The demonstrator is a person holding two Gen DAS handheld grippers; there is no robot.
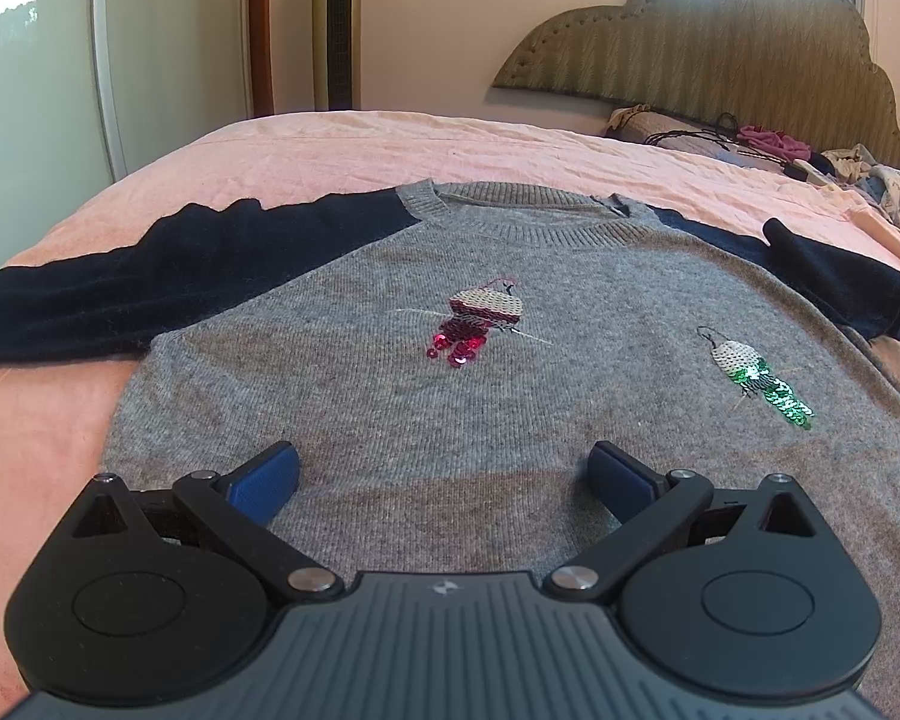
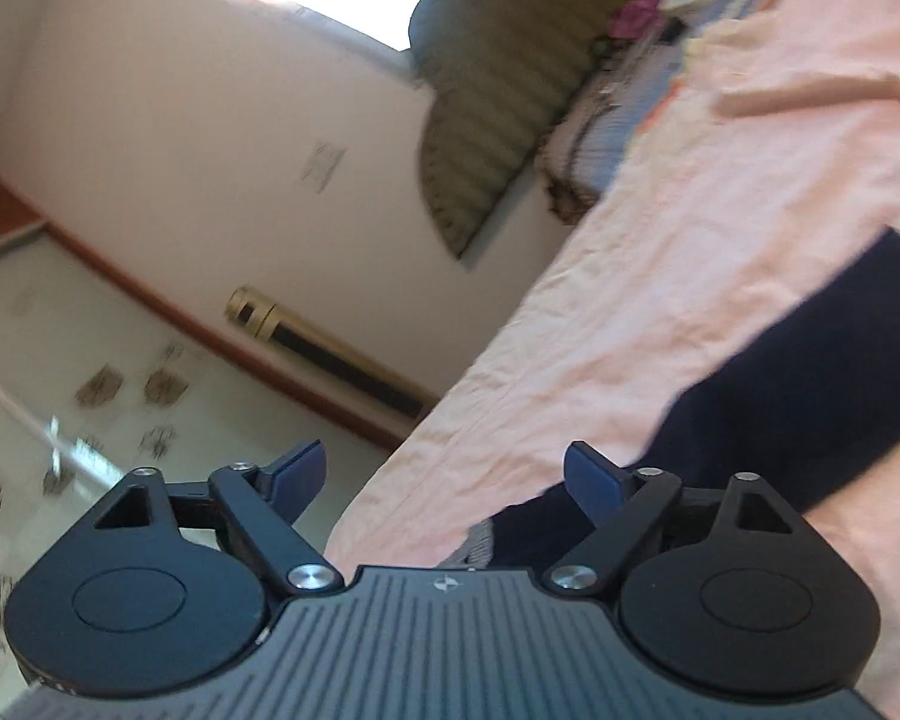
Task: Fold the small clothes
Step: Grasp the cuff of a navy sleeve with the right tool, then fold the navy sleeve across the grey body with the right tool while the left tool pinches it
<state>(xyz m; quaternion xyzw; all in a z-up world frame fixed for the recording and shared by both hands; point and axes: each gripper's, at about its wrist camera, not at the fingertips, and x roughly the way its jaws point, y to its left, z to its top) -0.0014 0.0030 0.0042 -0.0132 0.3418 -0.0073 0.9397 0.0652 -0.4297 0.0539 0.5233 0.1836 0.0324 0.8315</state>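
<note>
A small grey knit sweater (image 1: 450,396) with navy sleeves lies flat, front up, on the pink bedsheet (image 1: 342,144). It has a red sequin motif (image 1: 480,324) and a green one (image 1: 762,378). Its left sleeve (image 1: 150,288) stretches out; its right sleeve (image 1: 834,282) is folded back at the cuff. My left gripper (image 1: 444,474) is open and empty, over the sweater's lower body. My right gripper (image 2: 444,480) is open and empty, tilted, at the bed's edge beside a navy sleeve (image 2: 810,396); the view is blurred.
A padded headboard (image 1: 720,42) stands at the far right, with a pillow and a heap of clothes and cords (image 1: 810,162) below it. A tall gold tower fan (image 1: 336,24) stands by the wall beyond the bed. A patterned sliding door (image 2: 60,372) shows in the right wrist view.
</note>
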